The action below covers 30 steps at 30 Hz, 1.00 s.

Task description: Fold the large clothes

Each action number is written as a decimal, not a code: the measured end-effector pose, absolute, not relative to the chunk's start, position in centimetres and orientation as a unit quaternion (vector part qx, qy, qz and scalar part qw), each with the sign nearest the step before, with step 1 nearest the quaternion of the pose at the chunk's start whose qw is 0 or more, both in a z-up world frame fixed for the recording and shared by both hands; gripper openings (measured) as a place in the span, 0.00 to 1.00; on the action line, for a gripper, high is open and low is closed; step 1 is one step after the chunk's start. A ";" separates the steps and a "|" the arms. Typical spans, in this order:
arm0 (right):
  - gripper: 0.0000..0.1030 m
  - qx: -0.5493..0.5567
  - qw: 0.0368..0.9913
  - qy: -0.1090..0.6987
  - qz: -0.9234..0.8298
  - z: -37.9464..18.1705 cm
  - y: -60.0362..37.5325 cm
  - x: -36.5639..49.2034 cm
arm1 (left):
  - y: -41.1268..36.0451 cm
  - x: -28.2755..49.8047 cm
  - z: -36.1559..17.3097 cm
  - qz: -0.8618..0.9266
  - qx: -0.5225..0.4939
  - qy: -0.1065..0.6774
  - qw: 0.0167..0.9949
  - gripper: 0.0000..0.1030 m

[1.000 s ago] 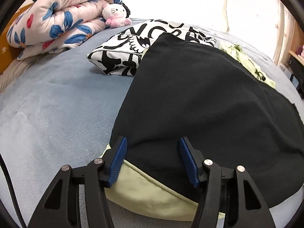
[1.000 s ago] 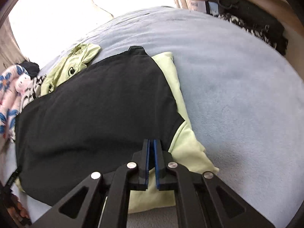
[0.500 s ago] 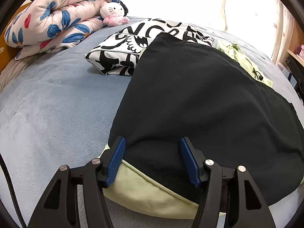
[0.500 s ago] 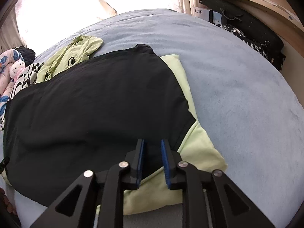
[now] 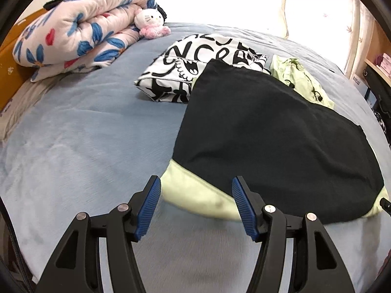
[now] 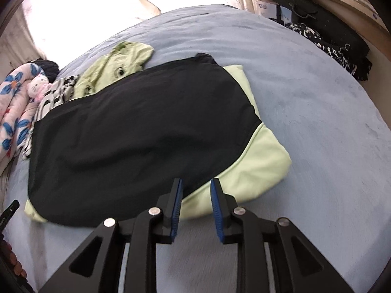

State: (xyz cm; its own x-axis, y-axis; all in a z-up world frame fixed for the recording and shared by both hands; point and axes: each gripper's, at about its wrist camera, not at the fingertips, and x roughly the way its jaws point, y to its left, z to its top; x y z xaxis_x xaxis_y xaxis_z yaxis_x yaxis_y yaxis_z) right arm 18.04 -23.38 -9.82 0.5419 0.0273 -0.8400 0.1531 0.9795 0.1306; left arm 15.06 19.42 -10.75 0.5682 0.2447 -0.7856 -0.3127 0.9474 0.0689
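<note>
A large black garment (image 5: 273,124) lies folded flat on the blue bed, on top of a light green garment (image 5: 195,195) whose edges stick out at the near side. It also shows in the right wrist view (image 6: 136,127), with the green garment (image 6: 259,161) showing at its right. My left gripper (image 5: 195,188) is open and empty, just short of the green edge. My right gripper (image 6: 195,188) is open and empty, hovering at the near edge of the black garment.
A black-and-white patterned pillow (image 5: 195,73), a floral quilt (image 5: 78,36) and a pink plush toy (image 5: 151,24) lie at the bed's far side. A crumpled green garment (image 6: 117,66) lies beyond the black one. Shelves with dark bags (image 6: 317,24) stand on the right.
My right gripper has opened, letting go of the black garment's edge, and pulled back. My left gripper stayed open and drew back off the garment toward the near edge.
</note>
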 end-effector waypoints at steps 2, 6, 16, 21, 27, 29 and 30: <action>0.23 0.094 0.875 0.474 -0.028 -9.0 -22.9 16.9 | 19.2 13.9 -9.7 0.151 -0.041 0.435 0.887 0.58; 0.23 0.087 0.879 0.468 -0.015 -7.3 -21.9 14.8 | 17.8 12.0 -7.4 0.135 -0.030 0.431 0.892 0.59; 0.23 0.050 0.894 0.444 0.020 -1.5 -20.1 13.7 | 14.3 12.1 -0.8 0.079 0.031 0.398 0.914 0.66; 0.23 0.020 0.907 0.419 0.034 3.6 -19.3 16.6 | 12.9 16.0 3.4 0.059 0.079 0.381 0.919 0.67; 0.23 -0.002 0.922 0.384 0.043 10.3 -19.2 23.1 | 11.3 24.0 8.1 0.031 0.118 0.364 0.923 0.74; 0.23 0.001 0.923 0.382 0.043 11.9 -19.4 26.6 | 10.7 27.3 8.9 0.028 0.128 0.360 0.924 0.74; 0.23 0.004 0.923 0.383 0.044 12.3 -19.4 28.0 | 10.5 29.3 9.1 0.027 0.131 0.360 0.923 0.74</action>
